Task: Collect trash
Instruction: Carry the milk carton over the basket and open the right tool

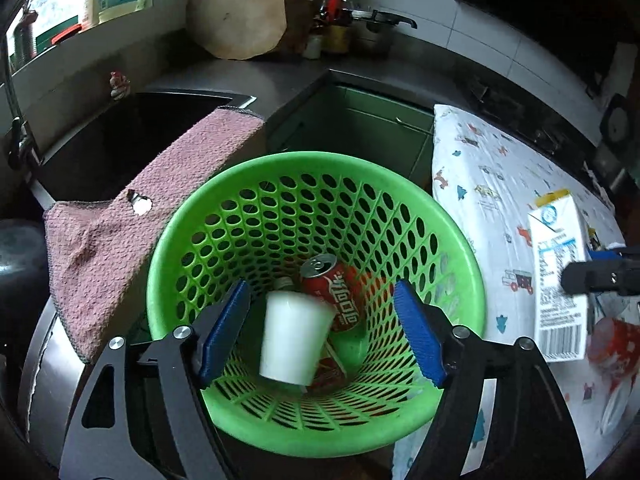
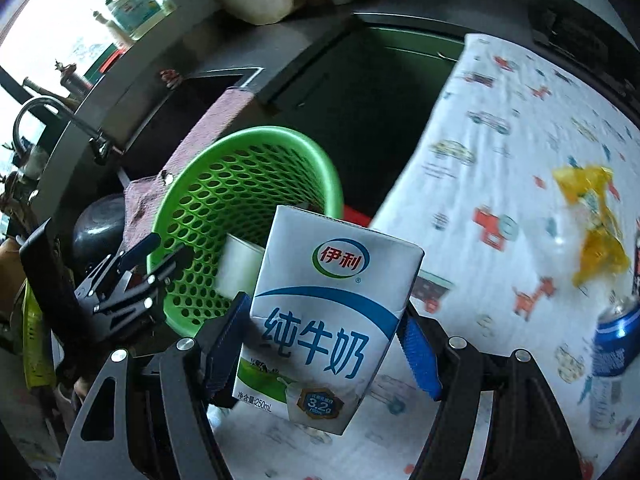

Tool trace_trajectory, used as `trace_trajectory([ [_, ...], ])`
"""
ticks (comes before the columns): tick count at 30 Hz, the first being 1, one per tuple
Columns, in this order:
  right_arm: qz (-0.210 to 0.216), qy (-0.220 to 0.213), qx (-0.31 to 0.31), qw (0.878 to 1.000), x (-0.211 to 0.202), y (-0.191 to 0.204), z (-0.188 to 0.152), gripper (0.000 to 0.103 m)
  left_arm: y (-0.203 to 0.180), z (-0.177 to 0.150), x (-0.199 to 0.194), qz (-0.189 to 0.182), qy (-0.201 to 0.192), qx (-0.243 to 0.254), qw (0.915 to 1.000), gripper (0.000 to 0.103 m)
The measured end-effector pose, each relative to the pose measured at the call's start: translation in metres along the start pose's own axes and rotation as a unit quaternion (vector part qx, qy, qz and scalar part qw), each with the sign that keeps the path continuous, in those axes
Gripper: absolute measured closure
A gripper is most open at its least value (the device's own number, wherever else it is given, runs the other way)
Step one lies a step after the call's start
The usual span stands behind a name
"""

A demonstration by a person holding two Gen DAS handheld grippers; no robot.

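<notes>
The left tongs (image 1: pixel 322 332) hang apart above the green basket (image 1: pixel 460 248), with a white cup (image 1: pixel 294 340) blurred between their blue pads, touching neither; a red can (image 1: pixel 340 292) lies in the basket. The right tongs (image 2: pixel 326 344) are clamped on a milk carton (image 2: pixel 324 320), held upright beside the basket over the patterned cloth (image 2: pixel 500 140) on the surface; a yellow wrapper (image 2: pixel 592 216) and a blue can (image 2: pixel 612 340) rest there
</notes>
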State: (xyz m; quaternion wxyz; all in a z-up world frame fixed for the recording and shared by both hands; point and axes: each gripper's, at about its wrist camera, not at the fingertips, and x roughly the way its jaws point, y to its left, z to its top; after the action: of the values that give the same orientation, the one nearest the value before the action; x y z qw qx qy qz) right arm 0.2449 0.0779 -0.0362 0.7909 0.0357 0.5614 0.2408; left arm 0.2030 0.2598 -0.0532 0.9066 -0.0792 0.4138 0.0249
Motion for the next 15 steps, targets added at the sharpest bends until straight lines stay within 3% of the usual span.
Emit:
trace_trajectory([
  [6, 0.027, -0.003, -0.002, 1.0, 0.018, 0.019, 0.013, 0.034, 0.012, -0.007, -0.02, 0.007, -0.015, -0.023, 0.9996, 0.02],
  [15, 0.05, -0.012, 0.004, 0.999, 0.049, 0.041, 0.028, 0.034, 0.023, -0.023, -0.053, 0.014, -0.032, -0.038, 0.9987, 0.02],
])
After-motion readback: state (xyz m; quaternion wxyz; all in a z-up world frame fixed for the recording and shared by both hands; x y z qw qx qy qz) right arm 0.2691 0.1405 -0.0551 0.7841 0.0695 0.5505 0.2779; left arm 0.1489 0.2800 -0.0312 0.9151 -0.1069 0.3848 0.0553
